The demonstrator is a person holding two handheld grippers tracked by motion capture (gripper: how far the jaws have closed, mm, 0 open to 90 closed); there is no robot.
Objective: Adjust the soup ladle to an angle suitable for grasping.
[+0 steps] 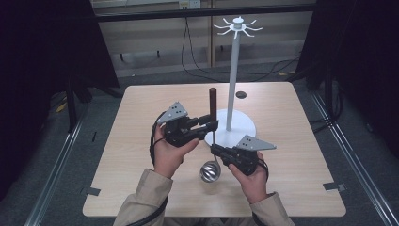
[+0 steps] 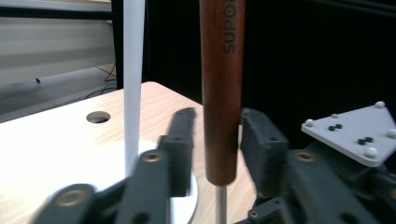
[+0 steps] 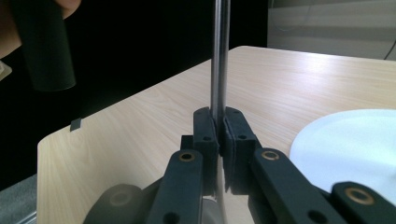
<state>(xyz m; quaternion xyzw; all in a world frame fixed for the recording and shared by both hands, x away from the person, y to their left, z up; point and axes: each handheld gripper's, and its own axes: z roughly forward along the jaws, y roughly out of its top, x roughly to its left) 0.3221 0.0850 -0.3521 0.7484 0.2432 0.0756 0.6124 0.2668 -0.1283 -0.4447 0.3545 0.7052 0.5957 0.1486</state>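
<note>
The whisk [image 1: 212,141] stands upright over the near middle of the surface [image 1: 141,188], wooden handle [image 1: 212,104] up and its coiled steel head [image 1: 210,171] low, just above or on the surface; I cannot tell which. The right hand-held gripper [image 1: 217,149] has its jaws clamped on the thin steel shaft [image 3: 219,60] just below the handle, which appears to be what keeps the tool vertical. The left hand-held gripper [image 1: 212,121] has its jaws either side of the handle's lower end: the right gripper view aside, its own view shows the far jaw against the wood and a gap at the other, so the jaws are partly open and not pressing. That looks like a hand-over between the two, one steadying the shaft while the other takes or gives up the handle.

Just beyond the whisk stands a white rack: a round base [image 1: 240,123], a tall pole [image 1: 232,75] and a crown of hooks [image 1: 237,27] at the top, probably where the whisk is to hang. The pole is just right of the handle and is what a lift would have to clear. A dark hole [image 1: 241,94] sits in the surface at the far side, well apart. Cables lie on the floor beyond.
</note>
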